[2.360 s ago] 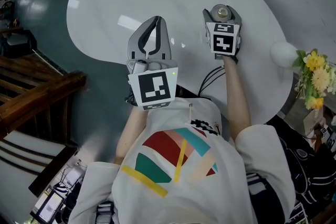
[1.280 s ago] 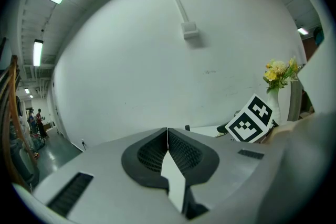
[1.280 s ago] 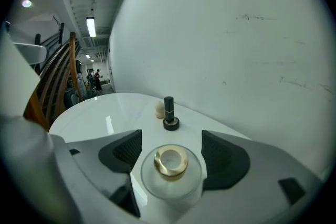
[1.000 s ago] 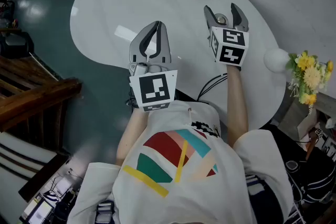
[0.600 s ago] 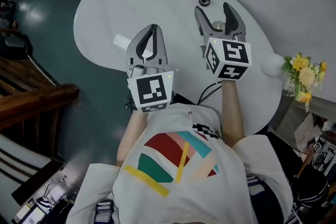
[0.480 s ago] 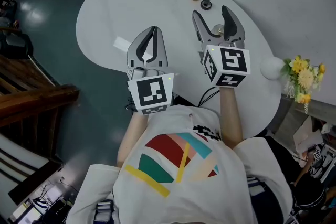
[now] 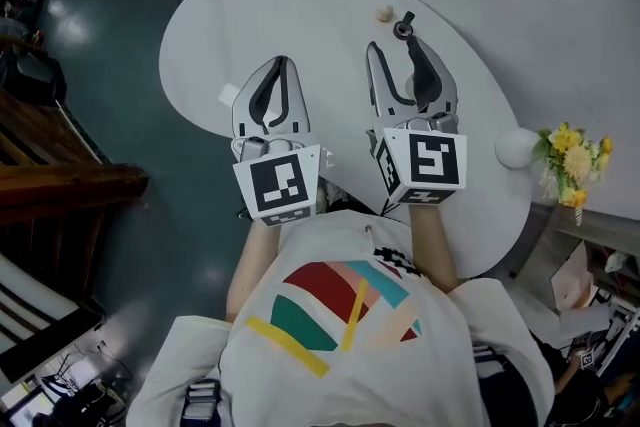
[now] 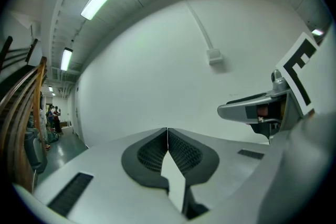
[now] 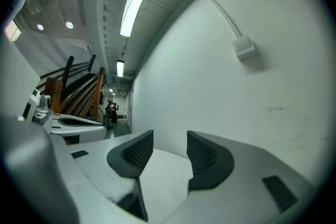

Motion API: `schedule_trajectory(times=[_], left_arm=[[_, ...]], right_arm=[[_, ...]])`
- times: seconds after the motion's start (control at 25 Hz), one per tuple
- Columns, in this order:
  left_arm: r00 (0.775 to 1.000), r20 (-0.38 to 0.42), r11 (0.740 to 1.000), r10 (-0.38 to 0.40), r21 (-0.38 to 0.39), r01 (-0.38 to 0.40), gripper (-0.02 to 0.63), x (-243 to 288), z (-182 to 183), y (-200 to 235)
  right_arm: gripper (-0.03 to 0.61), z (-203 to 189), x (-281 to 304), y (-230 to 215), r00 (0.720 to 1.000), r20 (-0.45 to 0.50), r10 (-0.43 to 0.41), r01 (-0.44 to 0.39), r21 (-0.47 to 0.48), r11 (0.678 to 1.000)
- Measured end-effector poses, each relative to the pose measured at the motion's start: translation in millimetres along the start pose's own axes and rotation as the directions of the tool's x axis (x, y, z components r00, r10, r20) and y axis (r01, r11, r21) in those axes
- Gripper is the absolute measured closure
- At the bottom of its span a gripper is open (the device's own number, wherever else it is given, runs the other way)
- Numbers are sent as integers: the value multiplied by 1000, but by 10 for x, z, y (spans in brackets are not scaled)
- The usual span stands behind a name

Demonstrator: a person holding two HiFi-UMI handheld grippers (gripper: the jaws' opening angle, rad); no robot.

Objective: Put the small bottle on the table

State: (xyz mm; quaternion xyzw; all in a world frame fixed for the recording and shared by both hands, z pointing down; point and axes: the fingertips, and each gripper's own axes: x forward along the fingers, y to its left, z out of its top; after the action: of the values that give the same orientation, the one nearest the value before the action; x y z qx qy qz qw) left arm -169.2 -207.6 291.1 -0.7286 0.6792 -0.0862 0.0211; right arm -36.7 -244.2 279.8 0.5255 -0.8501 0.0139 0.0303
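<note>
Placing looks done: the empty right claw [image 7: 392,53], jaws apart but just narrowing, hovers at three o'clock from the clenched left claw [image 7: 277,65]; next, retreat.

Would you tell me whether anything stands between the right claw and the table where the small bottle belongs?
Nothing visible does. The right claw, jaws apart and empty though they have just been closing, hangs above the table. A beige ball and a small black object lie just beyond its tips. No view shows the bottle.
</note>
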Motion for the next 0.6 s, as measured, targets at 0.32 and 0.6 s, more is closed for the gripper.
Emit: schedule_trajectory(times=[0.32, 0.6], left_arm=[[999, 21, 999, 36, -31, -35, 595, -110, 19, 149], [998, 29, 998, 55, -40, -54, 595, -194, 69, 212]], right_arm=[[475, 127, -144, 349, 999, 35, 41, -37, -106, 994], [551, 199, -224, 592, 993, 72, 90, -81, -119, 990]])
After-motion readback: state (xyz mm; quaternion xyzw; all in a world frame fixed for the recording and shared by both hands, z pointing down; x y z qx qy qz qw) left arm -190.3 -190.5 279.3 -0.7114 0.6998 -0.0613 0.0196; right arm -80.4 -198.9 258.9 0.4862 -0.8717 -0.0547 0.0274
